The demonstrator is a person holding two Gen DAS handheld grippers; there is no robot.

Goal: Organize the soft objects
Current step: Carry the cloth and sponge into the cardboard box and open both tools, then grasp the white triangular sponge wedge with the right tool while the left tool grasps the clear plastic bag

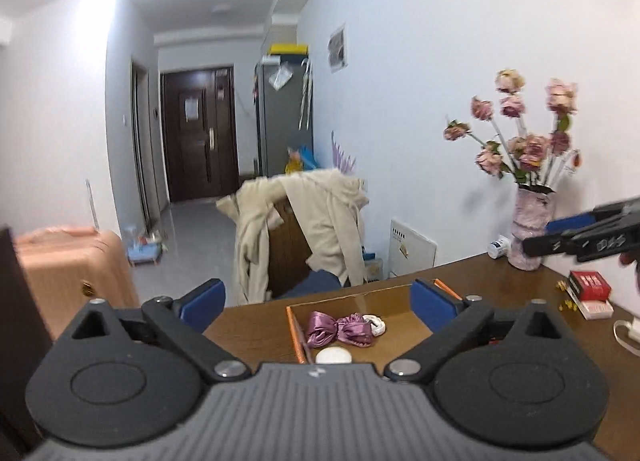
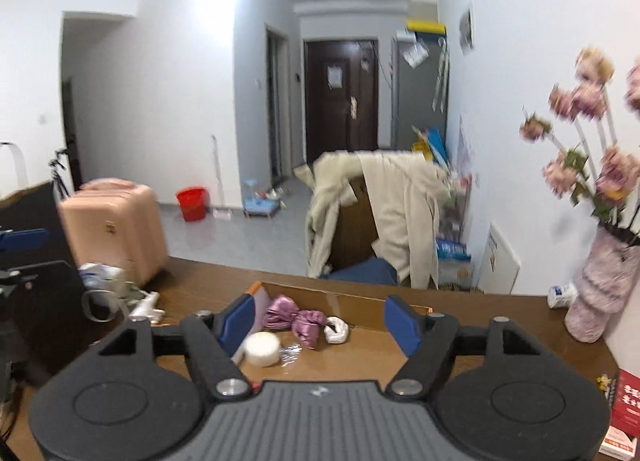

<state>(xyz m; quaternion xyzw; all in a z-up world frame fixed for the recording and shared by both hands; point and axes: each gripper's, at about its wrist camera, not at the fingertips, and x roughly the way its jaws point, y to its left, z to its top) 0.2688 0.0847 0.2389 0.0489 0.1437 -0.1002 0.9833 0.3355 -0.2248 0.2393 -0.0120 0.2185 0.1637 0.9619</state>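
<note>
A shallow cardboard box lies on the brown desk. In it lie a purple satin scrunchie, a small white cloth piece and a round white puff. My left gripper is open and empty, held above the box's near left side. My right gripper is open and empty, held above the box; it also shows at the right edge of the left wrist view.
A pink vase of dried roses stands at the desk's right by the wall, with a small white bottle and red boxes near it. A chair draped with a beige coat stands behind the desk. Cables and plugs lie at left.
</note>
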